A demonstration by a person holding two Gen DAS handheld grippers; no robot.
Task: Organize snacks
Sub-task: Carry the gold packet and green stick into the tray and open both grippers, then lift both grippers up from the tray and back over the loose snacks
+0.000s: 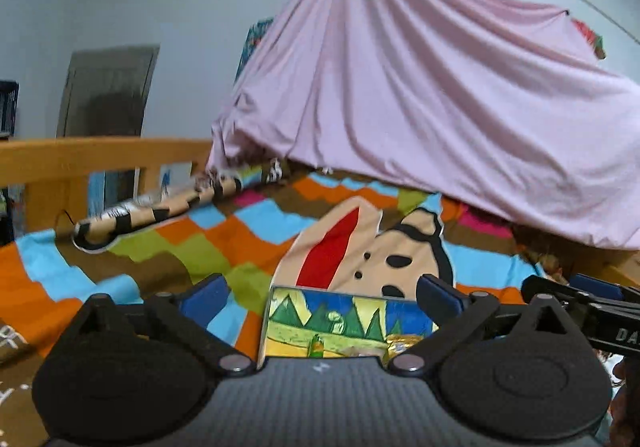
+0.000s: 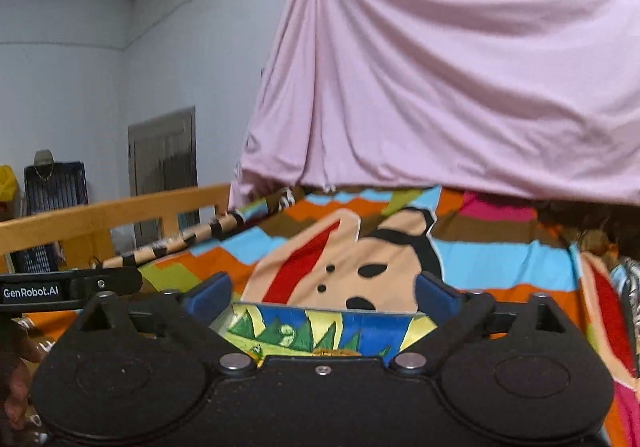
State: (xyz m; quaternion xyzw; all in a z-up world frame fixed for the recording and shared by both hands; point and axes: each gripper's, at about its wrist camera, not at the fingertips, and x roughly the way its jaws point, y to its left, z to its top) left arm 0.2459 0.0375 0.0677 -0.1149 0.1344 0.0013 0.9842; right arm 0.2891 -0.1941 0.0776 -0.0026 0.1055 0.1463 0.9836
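Note:
A box (image 1: 332, 315) with a painted scene of green trees and blue sky on its inner wall lies low on the bed, just below both grippers. A gold snack packet (image 1: 400, 345) shows inside it at the right. My left gripper (image 1: 322, 293) is open, its blue pads (image 1: 208, 293) wide apart with nothing between them. The right wrist view shows the same box (image 2: 320, 327) with a bit of orange packet (image 2: 336, 351) at its lower edge. My right gripper (image 2: 323, 293) is open too and holds nothing. Each gripper shows in the other's view, side by side.
A patchwork blanket (image 1: 248, 235) with a cartoon face covers the bed. A wooden rail (image 1: 80, 159) runs along the left, with a striped roll (image 1: 160, 211) beside it. A pink sheet (image 1: 420, 95) hangs over the far end. A hand (image 2: 16, 379) is at the lower left.

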